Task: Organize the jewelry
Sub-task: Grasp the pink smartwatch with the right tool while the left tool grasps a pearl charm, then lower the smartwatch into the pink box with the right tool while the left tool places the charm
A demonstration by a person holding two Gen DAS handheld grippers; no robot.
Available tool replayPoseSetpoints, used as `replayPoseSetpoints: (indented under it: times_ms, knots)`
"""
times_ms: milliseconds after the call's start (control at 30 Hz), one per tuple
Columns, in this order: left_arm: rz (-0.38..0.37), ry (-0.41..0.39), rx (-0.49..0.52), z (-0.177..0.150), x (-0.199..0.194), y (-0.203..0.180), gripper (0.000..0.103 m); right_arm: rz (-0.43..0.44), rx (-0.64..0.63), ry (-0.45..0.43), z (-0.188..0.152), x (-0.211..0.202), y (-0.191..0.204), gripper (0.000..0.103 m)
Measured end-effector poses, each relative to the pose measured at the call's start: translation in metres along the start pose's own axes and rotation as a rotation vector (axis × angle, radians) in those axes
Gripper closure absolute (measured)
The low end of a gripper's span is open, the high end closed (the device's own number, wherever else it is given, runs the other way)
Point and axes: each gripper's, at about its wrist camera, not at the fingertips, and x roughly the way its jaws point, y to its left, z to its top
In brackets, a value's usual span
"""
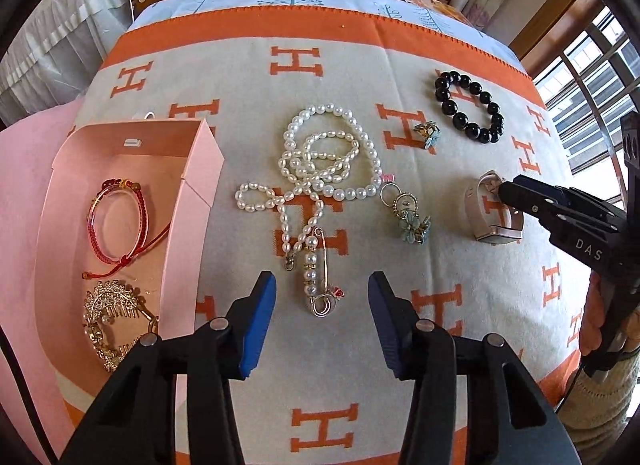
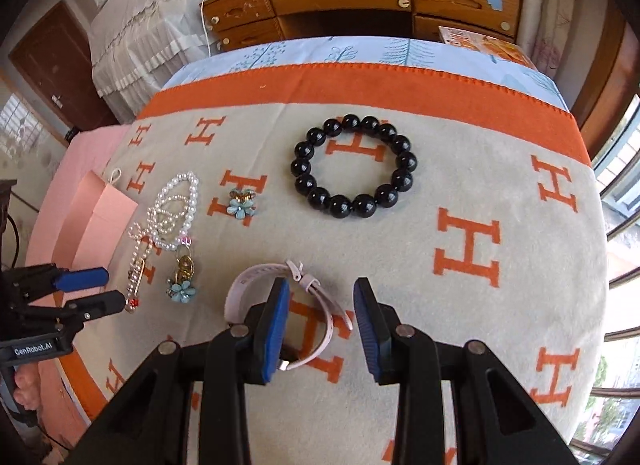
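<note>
Two pieces lie in the pink box point(image 1: 120, 193). Right of it, the pearl strand point(image 1: 320, 161), pin point(image 1: 316, 273), black beads point(image 2: 354, 161) and watch point(image 2: 280, 305) wait on the blanket point(image 2: 500, 193). Left tongs point(image 1: 322, 325) and right tongs point(image 2: 320, 325) are spread, empty.

blanket point(image 1: 360, 365) cream, orange H's | box point(image 1: 132, 153) pink | bead bracelet point(image 1: 472, 105) black | necklace point(image 1: 320, 161) white

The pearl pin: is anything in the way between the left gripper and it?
Nothing visible blocks it. The pearl pin lies on the blanket just ahead of the open left gripper, in line with the gap between its fingers. Only its far end lies against the pearl necklace.
</note>
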Motion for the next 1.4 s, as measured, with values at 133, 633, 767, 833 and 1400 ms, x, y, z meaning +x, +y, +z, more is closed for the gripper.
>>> replayPoseSetpoints:
  times_ms: [133,633,767,833,1400]
  knots:
    - [-0.008,0.044,-0.012,0.005,0.011,0.001,0.074,-0.032,-0.062,-0.002,-0.005,0.007,0.009,0.090]
    - [0.004,0.093,-0.028,0.025,0.033,0.006,0.089,0.013,-0.041,-0.021,-0.020,0.001,0.011,0.095]
    - [0.017,0.091,-0.015,0.028,0.033,0.004,0.089,0.021,-0.034,-0.025,-0.022,0.001,0.011,0.095]
    - [0.022,0.093,-0.007,0.029,0.034,0.002,0.090,0.025,-0.030,-0.025,-0.023,0.000,0.011,0.095]
    - [-0.035,-0.022,-0.064,-0.004,-0.021,0.006,0.098,0.041,-0.050,-0.060,-0.037,-0.029,0.042,0.095]
